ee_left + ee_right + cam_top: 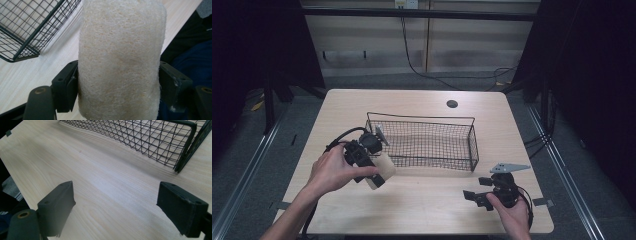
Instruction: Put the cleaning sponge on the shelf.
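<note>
My left gripper (379,172) is shut on a cream, coarse-fibred sponge (382,169), held above the table just in front of the left end of the black wire basket (424,142). In the left gripper view the sponge (120,60) stands upright, pinched between both black jaws, with the basket's corner (27,30) at the upper left. My right gripper (476,190) rests low near the table's front right, open, jaws pointing left. The right gripper view has bare wood between the wide-apart jaws and the basket's end (155,142) ahead.
The light wooden table (427,205) has a round dark cable hole (452,104) at the back right. Black cables trail along the floor behind the table. Dark curtains flank both sides. Bare tabletop lies between the two grippers.
</note>
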Available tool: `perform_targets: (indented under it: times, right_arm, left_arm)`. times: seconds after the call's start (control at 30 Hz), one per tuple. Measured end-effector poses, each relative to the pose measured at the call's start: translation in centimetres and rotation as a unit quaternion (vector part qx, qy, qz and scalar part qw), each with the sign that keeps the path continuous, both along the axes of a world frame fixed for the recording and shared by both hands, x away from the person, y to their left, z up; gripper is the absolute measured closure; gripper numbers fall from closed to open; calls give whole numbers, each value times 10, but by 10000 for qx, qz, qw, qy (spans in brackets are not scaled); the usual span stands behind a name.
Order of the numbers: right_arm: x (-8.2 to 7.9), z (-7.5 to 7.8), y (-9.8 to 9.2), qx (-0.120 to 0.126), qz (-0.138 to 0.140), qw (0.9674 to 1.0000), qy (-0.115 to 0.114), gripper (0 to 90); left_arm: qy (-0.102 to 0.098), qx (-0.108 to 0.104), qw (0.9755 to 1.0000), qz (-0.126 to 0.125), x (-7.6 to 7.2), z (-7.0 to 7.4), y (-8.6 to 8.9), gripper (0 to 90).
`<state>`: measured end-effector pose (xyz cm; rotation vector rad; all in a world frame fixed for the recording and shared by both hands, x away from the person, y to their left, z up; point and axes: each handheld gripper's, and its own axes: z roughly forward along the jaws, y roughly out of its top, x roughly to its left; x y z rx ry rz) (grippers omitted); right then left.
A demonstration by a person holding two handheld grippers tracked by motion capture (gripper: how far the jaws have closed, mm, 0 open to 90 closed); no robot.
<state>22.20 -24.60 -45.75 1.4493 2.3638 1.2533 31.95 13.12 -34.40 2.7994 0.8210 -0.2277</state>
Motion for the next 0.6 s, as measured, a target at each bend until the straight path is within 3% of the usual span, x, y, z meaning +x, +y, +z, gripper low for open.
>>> perform_targets:
  times: [0.6]
  right_arm:
    - [0, 0, 1, -6, 19, 10000, -12, 138]
  left_arm:
    - [-124, -198, 9997, 67, 10, 29, -9, 264]
